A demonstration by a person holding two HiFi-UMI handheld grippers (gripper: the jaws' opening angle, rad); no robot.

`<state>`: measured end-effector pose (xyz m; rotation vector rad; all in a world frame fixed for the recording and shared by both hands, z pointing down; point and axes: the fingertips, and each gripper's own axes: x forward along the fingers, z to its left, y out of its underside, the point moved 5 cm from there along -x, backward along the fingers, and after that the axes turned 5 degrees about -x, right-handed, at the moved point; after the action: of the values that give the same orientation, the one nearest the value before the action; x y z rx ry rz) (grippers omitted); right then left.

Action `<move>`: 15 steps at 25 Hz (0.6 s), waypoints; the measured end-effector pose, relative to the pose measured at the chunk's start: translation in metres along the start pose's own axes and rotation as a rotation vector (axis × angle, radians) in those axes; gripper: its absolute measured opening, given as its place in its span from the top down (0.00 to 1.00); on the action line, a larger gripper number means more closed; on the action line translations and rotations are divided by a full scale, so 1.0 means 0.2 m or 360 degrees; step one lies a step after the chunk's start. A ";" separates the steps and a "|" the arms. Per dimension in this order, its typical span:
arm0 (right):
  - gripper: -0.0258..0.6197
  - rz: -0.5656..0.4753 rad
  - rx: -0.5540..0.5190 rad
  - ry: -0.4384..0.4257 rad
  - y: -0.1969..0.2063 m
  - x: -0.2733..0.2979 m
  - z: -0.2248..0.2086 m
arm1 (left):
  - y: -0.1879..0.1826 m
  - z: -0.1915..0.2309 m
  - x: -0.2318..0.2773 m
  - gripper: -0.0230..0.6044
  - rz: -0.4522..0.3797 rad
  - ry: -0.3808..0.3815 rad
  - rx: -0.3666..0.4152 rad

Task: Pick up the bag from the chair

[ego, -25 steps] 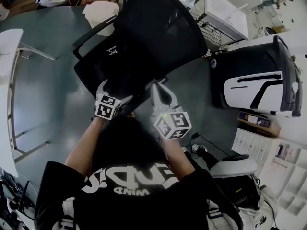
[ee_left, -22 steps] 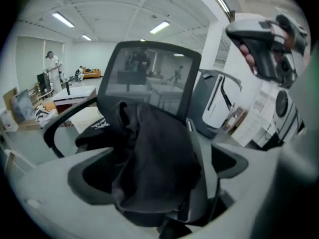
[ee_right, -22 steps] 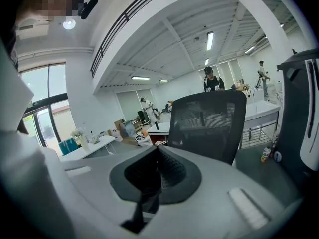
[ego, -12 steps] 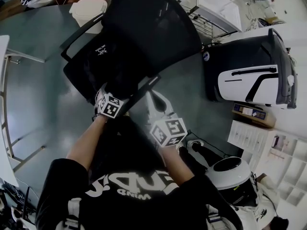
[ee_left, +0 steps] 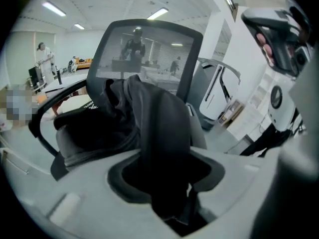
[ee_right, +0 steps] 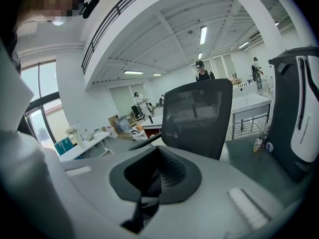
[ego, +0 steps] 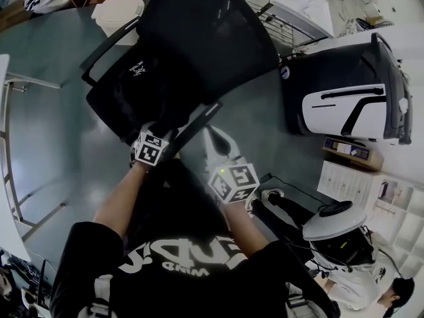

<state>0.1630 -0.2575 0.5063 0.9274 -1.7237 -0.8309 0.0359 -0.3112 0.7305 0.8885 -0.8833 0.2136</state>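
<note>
The black bag (ego: 136, 85) lay slumped on the seat of the black mesh-backed office chair (ego: 212, 32), toward the seat's front edge nearest the person and well apart from the corner of the white table (ego: 4, 68) at the left. The left gripper (ego: 151, 128) had closed its jaws on a raised fold or strap of the bag's dark fabric (ee_left: 159, 128), which ran up from the bag's body (ee_left: 92, 128) straight into the slot between them. The right gripper (ego: 216, 135) hung just beside the chair's near armrest (ego: 197, 123), jaws drawn together on nothing, the chair's backrest (ee_right: 197, 116) ahead of them.

Judged from this, the grasp was made and the lift was the step in hand; most of the bag seemed to rest on the seat. The next move called for a steady pull up and toward the person, clear of the armrest, with the limp fabric likely to sag and swing; the free right gripper could take a second hold if the bag hung unevenly
</note>
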 end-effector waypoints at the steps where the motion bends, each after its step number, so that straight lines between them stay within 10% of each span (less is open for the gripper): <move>1: 0.96 0.0001 0.0002 0.0002 0.00 0.00 0.00 | -0.01 0.01 -0.01 0.68 0.0000 0.0010 -0.0033; 15: 0.96 -0.0032 0.0026 0.0019 0.00 -0.04 -0.02 | -0.24 -0.01 -0.24 0.88 -0.0154 0.0278 -0.0357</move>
<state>0.1693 -0.2505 0.5047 0.9602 -1.7157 -0.8237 0.0311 -0.3328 0.6662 0.6899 -0.6850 0.1039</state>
